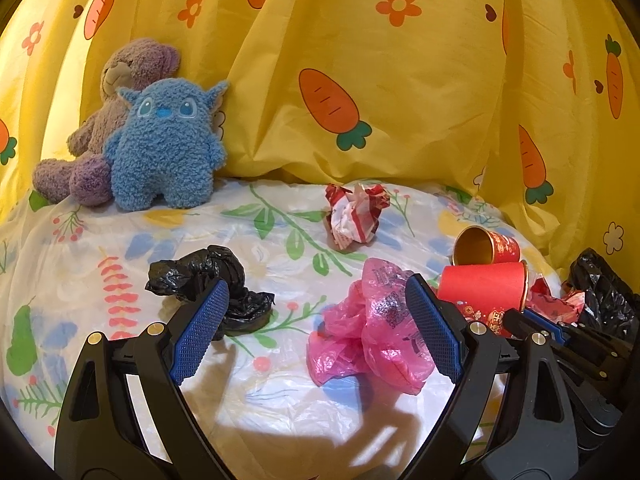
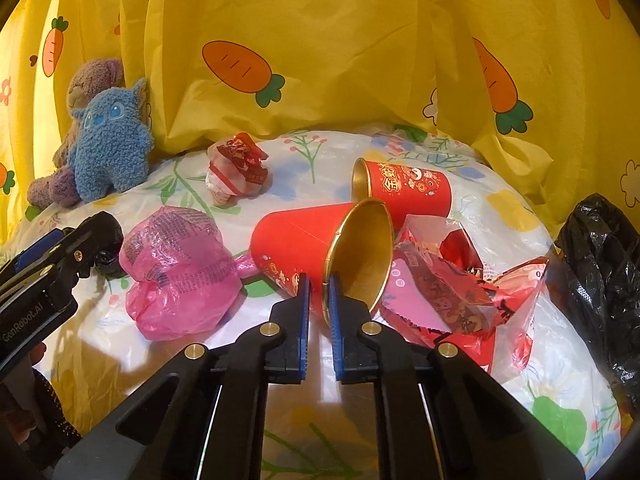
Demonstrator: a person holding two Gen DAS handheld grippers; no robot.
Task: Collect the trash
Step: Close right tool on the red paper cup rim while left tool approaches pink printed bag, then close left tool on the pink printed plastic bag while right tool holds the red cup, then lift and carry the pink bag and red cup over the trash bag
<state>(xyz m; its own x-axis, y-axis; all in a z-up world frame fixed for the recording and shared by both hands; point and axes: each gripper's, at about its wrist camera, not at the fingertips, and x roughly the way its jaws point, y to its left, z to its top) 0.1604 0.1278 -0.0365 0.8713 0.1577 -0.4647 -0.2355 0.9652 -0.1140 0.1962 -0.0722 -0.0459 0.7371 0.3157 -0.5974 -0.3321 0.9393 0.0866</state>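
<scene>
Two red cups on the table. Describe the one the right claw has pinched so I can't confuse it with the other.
Start at the floral plastic table cover before the yellow carrot curtain. Two red paper cups lie on their sides right of the pink plastic bag. Yours is the nearer red cup, its gold mouth facing the camera and its rim between the right claw's pads; the farther red cup lies untouched behind it.

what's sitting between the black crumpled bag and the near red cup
The pink bag lies between the black bag and the near red cup, plainest in the left wrist view.

Cup (image 2: 304, 248) between bag (image 2: 180, 272) and wrapper (image 2: 452, 292)
</scene>
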